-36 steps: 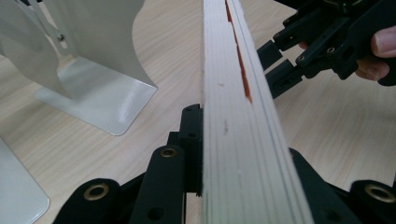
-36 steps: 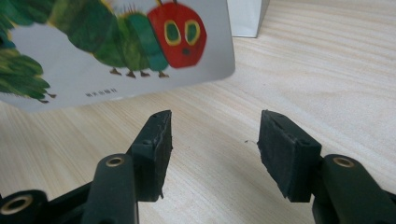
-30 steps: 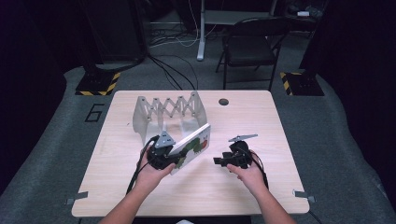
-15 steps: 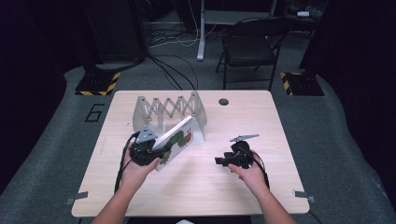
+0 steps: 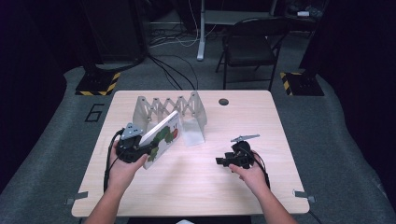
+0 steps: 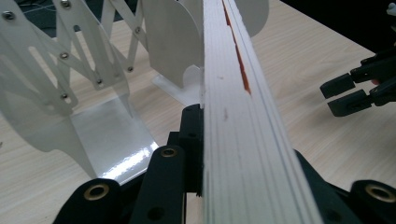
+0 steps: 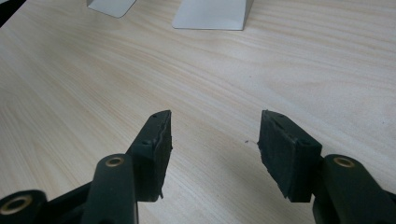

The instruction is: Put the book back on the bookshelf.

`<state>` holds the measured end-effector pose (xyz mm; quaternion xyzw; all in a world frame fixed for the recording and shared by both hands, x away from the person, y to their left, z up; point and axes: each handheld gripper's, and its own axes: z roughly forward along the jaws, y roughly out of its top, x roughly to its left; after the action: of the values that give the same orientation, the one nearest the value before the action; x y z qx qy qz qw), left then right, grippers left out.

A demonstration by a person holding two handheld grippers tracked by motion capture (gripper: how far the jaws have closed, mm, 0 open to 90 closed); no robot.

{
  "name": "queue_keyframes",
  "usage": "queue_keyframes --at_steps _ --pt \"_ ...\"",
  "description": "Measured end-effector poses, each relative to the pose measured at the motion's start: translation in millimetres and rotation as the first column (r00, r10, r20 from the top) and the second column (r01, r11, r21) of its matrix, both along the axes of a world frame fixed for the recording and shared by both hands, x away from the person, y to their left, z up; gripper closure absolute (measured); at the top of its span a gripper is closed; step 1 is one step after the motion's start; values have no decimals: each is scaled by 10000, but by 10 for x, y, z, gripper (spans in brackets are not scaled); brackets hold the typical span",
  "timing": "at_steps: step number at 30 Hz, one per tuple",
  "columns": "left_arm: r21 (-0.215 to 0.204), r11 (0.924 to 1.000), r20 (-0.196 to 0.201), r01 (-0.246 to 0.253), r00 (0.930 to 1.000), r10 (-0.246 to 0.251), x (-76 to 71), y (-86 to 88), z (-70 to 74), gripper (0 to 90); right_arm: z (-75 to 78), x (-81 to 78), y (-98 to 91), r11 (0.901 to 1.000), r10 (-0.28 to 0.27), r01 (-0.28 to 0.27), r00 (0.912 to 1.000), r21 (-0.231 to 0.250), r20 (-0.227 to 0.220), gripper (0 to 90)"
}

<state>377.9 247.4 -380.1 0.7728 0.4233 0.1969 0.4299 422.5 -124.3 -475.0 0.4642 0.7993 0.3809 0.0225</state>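
Note:
A thick white board book [image 5: 163,135] with a green and red picture on its cover is tilted above the table, and my left gripper [image 5: 148,151] is shut on its lower edge. The book's far end reaches the white expanding rack [image 5: 168,107] at the back of the table. In the left gripper view the book's page edge [image 6: 238,116] runs up between the jaws, with the rack's dividers [image 6: 60,84] to its left. My right gripper [image 5: 222,162] rests low at the table's right, open, with bare wood between its fingers [image 7: 159,144].
A small dark round hole [image 5: 223,101] sits in the tabletop [image 5: 196,186] behind the right hand. A folding chair [image 5: 252,44] and floor cables lie beyond the table's far edge. The rack's white base plates [image 7: 212,11] lie ahead of the right gripper.
My left hand has carried the book leftward and a little up, bringing its far end against the rack. The right hand has stayed still.

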Motion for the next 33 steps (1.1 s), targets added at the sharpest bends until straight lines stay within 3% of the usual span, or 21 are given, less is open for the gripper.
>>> queue_keyframes --at_steps 11,33 --pt "-78 9984 89 -564 9984 564 -15 153 45 757 -5 -3 -16 10000 -46 46 10000 19 -54 441" --pt "-304 9932 332 -1127 9930 1137 -59 356 168 757 -9 -9 -22 10000 -67 67 9999 7 -128 438"
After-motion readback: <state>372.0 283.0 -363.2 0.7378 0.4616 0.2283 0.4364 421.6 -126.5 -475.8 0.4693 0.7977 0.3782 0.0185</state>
